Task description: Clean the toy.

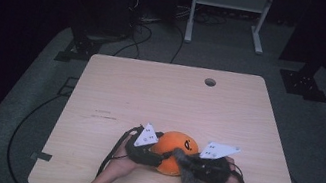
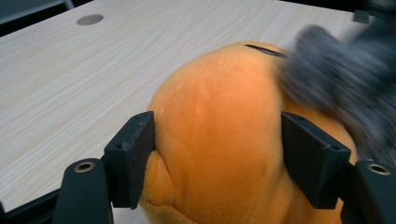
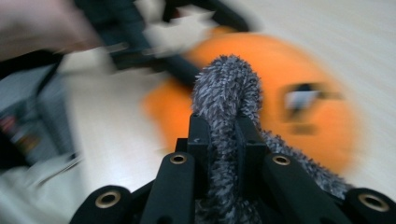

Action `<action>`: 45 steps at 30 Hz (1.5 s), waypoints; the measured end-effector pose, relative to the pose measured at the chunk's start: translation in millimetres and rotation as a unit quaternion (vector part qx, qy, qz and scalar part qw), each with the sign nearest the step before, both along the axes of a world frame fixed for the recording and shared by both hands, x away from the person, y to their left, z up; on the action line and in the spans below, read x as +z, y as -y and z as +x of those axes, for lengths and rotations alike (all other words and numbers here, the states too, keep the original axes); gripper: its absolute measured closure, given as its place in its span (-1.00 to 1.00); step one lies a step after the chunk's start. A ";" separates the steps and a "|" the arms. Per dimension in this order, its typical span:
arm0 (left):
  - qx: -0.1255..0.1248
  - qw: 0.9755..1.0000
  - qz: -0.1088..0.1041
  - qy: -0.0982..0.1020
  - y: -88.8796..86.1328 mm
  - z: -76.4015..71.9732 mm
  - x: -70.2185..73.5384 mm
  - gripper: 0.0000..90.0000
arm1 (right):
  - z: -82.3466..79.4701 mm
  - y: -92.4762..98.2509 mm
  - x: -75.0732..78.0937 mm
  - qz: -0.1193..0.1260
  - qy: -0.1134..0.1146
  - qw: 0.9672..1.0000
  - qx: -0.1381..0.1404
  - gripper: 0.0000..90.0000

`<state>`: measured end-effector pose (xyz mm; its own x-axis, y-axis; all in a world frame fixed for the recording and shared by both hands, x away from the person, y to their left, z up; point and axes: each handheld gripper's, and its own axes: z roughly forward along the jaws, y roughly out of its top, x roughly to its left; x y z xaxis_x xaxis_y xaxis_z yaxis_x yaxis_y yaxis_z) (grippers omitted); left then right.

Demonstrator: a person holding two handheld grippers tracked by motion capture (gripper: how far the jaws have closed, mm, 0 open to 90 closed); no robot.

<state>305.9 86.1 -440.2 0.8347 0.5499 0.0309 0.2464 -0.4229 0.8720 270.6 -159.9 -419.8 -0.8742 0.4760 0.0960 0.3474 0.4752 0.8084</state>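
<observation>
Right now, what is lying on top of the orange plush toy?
A grey fuzzy cloth drapes over the orange plush toy, pinched by the right gripper. The plush surface beneath the cloth is hidden.

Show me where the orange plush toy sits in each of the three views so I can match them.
High view: orange plush toy at near table edge, between both grippers.
Left gripper view: centre, between the black jaws.
Right gripper view: blurred, upper right.
Shared landmark: grey fuzzy cloth against the toy.
</observation>
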 end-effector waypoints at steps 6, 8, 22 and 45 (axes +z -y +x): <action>0.012 0.999 -0.021 -0.024 -6.3 4.8 -2.5 -0.33 | 3.6 4.2 2.3 -0.029 0.017 0.999 -0.022 0.76; 0.016 0.999 -0.027 -0.028 -6.5 5.8 -3.6 -0.34 | 7.4 12.5 1.8 -0.019 0.006 0.999 -0.042 0.76; -0.035 0.995 -0.064 -0.062 -18.8 8.3 -2.3 -0.37 | 6.2 12.7 -1.6 -0.031 -0.005 0.999 -0.028 0.76; -0.026 0.997 -0.059 -0.049 -18.4 9.6 -2.0 -0.34 | 1.4 9.0 5.9 -0.024 0.023 0.999 -0.027 0.76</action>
<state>315.5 104.5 -442.2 0.8579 0.5010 -0.1141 0.3132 -0.3337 0.8891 272.1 -168.8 -413.9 -0.8501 0.5256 0.0329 0.3371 0.4951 0.8008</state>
